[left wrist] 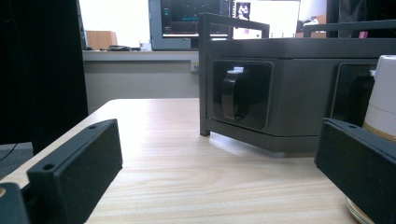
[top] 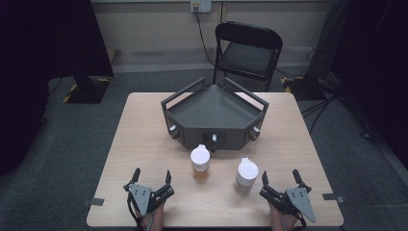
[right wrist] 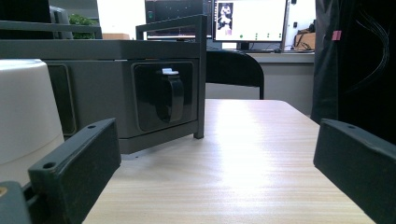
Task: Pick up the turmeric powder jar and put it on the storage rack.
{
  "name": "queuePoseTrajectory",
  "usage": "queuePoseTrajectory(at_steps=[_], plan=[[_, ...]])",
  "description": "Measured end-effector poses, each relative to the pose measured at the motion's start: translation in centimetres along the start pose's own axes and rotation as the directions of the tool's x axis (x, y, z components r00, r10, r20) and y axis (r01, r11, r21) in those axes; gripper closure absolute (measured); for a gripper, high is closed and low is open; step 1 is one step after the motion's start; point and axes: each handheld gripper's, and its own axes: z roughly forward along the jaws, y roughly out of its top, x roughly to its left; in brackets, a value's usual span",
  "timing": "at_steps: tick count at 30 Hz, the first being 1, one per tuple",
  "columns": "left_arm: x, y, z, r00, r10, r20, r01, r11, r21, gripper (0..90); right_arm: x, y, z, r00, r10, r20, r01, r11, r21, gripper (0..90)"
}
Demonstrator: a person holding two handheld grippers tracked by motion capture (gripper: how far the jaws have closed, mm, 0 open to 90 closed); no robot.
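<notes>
Nothing looks started — both cups, left cup (top: 200, 163) and right cup (top: 246, 176), stand untouched, while left gripper (top: 152, 177) and right gripper (top: 280, 178) rest released, jaws wide — all work remains.

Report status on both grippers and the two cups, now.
Left gripper open, right gripper open, both holding nothing. White-lidded cup of amber liquid and white lidded cup upright between them, untouched. Grey angular tray unit behind; nothing blocking.
</notes>
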Motion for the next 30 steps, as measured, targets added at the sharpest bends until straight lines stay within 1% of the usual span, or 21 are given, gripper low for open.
queuePoseTrajectory(at_steps=[4, 5, 7, 14, 16, 18, 22, 23, 27, 30], plan=[[0.0, 0.0, 0.0, 1.0, 0.001, -0.002, 0.0, 1.0, 0.0, 0.0, -0.1, 0.0, 0.0, 1.0, 0.0, -0.004, 0.0, 1.0, 0.0, 0.0], [-0.2, 0.0, 0.0, 0.9999, 0.003, -0.011, -0.003, 1.0, -0.001, 0.0, -0.2, 0.0, 0.0, 1.0, 0.0, -0.009, 0.0, 1.0, 0.0, 0.0], [-0.2, 0.0, 0.0, 0.9999, 0.001, -0.013, -0.001, 1.0, 0.0, 0.0, -0.2, 0.0, 0.0, 1.0, 0.0, -0.009, 0.0, 1.0, 0.0, 0.0], [0.0, 0.0, 0.0, 1.0, 0.0, -0.002, 0.0, 1.0, -0.001, 0.0, -0.1, 0.0, 0.0, 1.0, 0.0, -0.008, 0.0, 1.0, 0.001, 0.0], [0.2, 0.0, 0.0, 1.0, 0.0, 0.008, 0.0, 1.0, 0.0, 0.0, -0.1, 0.0, 0.0, 1.0, 0.0, -0.008, 0.0, 1.0, 0.0, 0.0], [0.2, 0.1, 0.0, 1.0, -0.002, 0.006, 0.002, 1.0, 0.002, 0.0, -0.1, 0.0, 0.0, 1.0, 0.0, -0.008, 0.0, 1.0, 0.0, 0.0], [0.4, 0.3, 0.0, 1.0, -0.003, 0.007, 0.003, 0.9999, 0.014, 0.0, -0.1, 0.0, 0.0, 1.0, 0.0, -0.005, 0.0, 1.0, 0.001, 0.0], [0.6, 0.4, 0.0, 0.9998, -0.012, 0.014, 0.012, 0.9997, 0.02, 0.0, -0.1, 0.0, 0.0, 1.0, 0.0, -0.005, 0.0, 1.0, 0.001, 0.0], [0.7, 0.9, -0.2, 0.9997, -0.017, 0.016, 0.017, 0.9997, 0.017, 0.0, -0.1, 0.0, 0.0, 1.0, 0.0, -0.004, 0.0, 1.0, 0.0, 0.0], [0.8, 1.4, -0.3, 0.9995, -0.011, 0.03, 0.01, 0.9999, 0.012, 0.0, -0.1, 0.0, 0.0, 1.0, 0.0, -0.004, 0.0, 1.0, 0.0, 0.0]])
